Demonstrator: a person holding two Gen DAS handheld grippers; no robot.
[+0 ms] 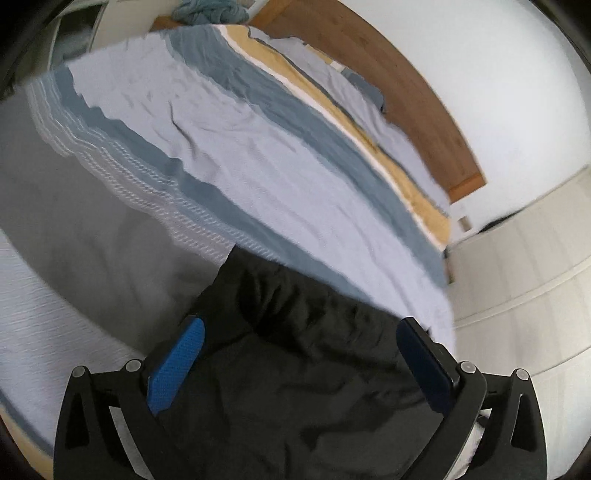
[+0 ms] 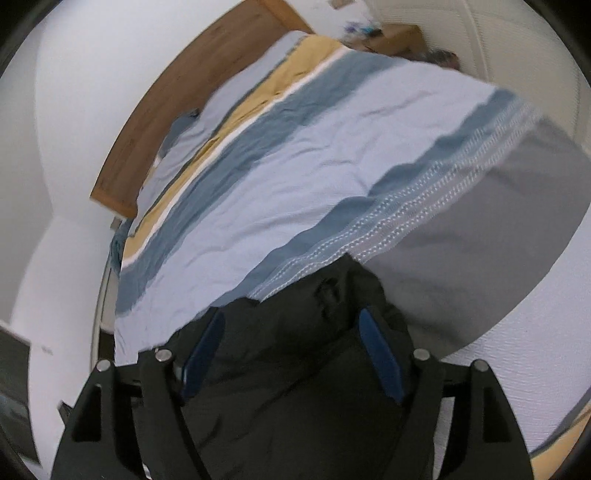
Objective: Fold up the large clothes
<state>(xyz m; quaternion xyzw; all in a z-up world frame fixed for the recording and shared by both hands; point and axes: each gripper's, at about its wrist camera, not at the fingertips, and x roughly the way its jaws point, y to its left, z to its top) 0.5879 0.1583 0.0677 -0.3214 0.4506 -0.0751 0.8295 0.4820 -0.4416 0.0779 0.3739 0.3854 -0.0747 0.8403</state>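
A large black garment (image 1: pixel 295 350) lies bunched at the near edge of a bed covered by a striped blue, white and yellow bedspread (image 1: pixel 240 155). My left gripper (image 1: pixel 301 332) has its jaws wide apart, with the black cloth lying between and under the blue pads (image 1: pixel 177 362). In the right wrist view the same black garment (image 2: pixel 295 369) fills the space between the fingers of my right gripper (image 2: pixel 291 325), whose jaws also stand apart. Neither gripper pinches the cloth.
A wooden headboard (image 1: pixel 388 74) runs along the white wall. A grey blanket (image 1: pixel 74 221) hangs over the bed's end. A bluish heap of cloth (image 1: pixel 210 11) lies past the bed. White wardrobe doors (image 1: pixel 524 288) stand at the right.
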